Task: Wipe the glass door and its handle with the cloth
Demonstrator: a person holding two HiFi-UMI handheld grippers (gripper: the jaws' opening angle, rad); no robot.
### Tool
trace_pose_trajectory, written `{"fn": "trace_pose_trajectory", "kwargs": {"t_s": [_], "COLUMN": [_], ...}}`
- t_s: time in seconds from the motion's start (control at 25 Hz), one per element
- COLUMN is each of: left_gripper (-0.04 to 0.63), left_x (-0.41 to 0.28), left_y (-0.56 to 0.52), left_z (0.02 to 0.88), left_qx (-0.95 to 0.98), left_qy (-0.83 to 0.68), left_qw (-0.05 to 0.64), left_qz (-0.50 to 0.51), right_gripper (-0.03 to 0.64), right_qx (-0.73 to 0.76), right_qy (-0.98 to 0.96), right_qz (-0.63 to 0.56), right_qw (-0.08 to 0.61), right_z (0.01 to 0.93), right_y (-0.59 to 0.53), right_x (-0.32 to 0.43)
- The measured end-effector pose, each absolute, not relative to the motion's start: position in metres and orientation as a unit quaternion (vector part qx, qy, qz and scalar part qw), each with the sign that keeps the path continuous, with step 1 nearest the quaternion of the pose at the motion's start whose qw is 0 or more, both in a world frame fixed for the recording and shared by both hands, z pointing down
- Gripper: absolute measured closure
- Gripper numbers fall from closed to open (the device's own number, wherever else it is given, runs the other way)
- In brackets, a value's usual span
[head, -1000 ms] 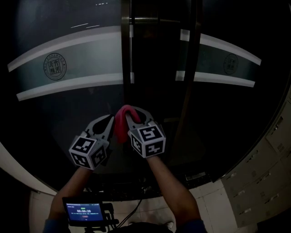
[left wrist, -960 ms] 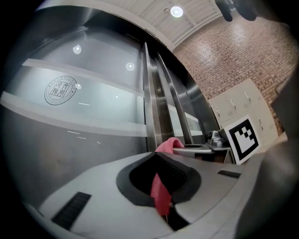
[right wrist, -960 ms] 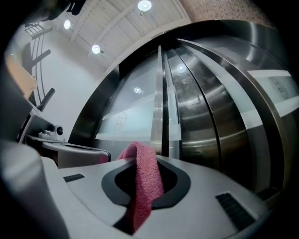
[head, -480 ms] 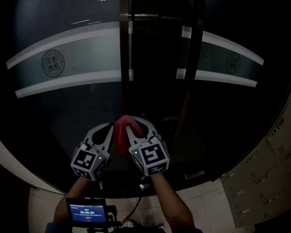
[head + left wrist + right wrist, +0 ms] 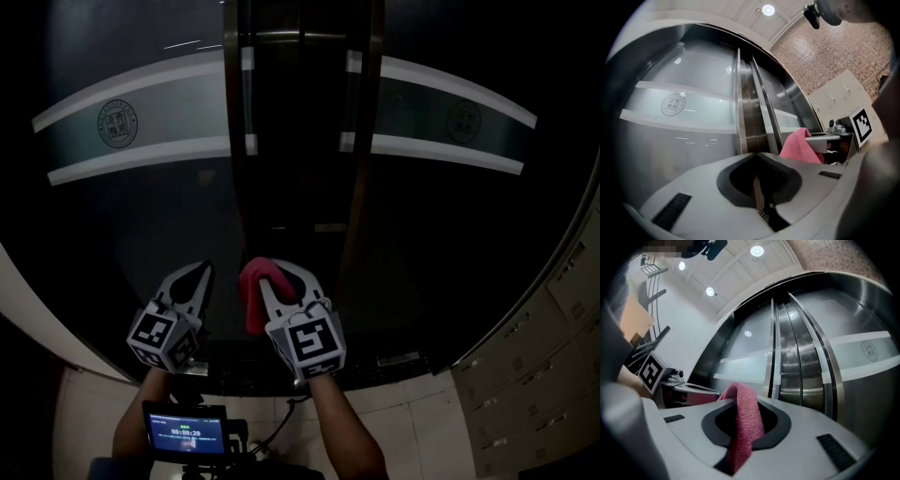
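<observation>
The right gripper (image 5: 279, 272) has its jaws clamped on a fold of the pink cloth (image 5: 253, 298), low in the frame's centre, near the glass door (image 5: 141, 216). The left gripper (image 5: 191, 276) has its jaws together on nothing. The likely risk is that bare jaw tips meet the glass, since the cloth hangs to one side (only a narrow fold is pinched). There is broad open pane at upper left. The vertical handle (image 5: 246, 94) and the door frame crowd the centre.
</observation>
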State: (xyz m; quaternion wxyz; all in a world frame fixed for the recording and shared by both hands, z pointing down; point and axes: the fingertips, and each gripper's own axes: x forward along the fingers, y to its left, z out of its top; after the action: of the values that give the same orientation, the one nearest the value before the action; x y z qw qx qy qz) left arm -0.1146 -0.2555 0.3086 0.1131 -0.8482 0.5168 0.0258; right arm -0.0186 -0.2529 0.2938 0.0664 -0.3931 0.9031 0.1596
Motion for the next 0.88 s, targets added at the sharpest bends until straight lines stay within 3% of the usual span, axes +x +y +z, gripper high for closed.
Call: {"fn": "trace_pose_trajectory", "kwargs": {"t_s": [0.4, 0.88], "left_gripper": [0.588, 0.588], "left_x": [-0.085, -0.087], "left_y": [-0.19, -0.188], "left_z": [0.307, 0.303], "left_qx": [-0.835, -0.842], "left_qy": [0.54, 0.525], "left_qw": [0.105, 0.116], "left_qz": [0.023, 0.029], "right_gripper": [0.584, 0.584], "right_qx": [-0.344, -0.371], "right_qy": [0.926, 0.914], "right_qz": [0.145, 0.155], "right_qw": [0.065, 0.053], "right_z": [0.31, 0.305], "right_y": [-0.19, -0.18], "right_x": [-0.001, 0.0]}}
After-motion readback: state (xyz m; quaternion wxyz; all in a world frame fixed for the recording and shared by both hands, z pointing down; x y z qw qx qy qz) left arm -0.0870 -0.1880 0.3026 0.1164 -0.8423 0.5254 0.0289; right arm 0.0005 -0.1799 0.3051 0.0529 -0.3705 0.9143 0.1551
